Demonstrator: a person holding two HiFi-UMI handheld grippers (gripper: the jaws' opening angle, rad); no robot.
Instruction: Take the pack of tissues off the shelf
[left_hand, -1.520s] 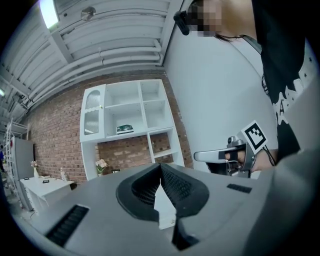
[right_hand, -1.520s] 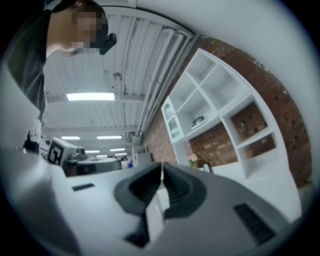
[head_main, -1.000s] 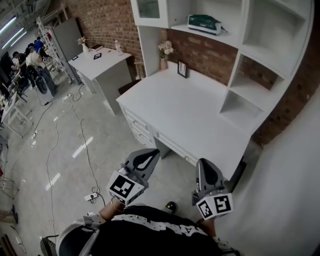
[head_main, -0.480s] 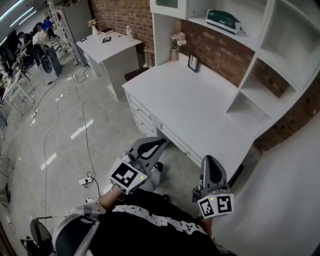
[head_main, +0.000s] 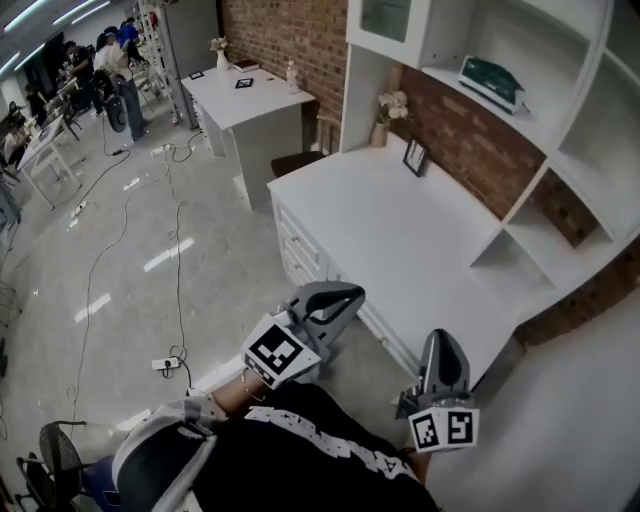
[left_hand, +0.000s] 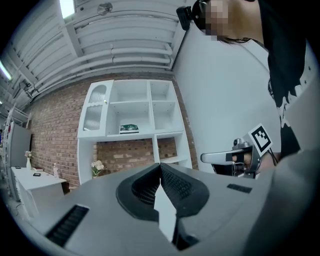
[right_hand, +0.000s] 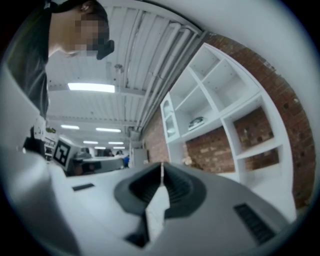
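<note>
Left gripper (head_main: 340, 296) and right gripper (head_main: 443, 345) both with jaws closed together and empty, green pack of tissues (head_main: 490, 80) on the shelf (head_main: 530, 125), well ahead of and above both jaws, beyond the white desk (head_main: 400, 220)

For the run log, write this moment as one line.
left gripper: shut, empty | right gripper: shut, empty | pack of tissues: on upper shelf, untouched
</note>
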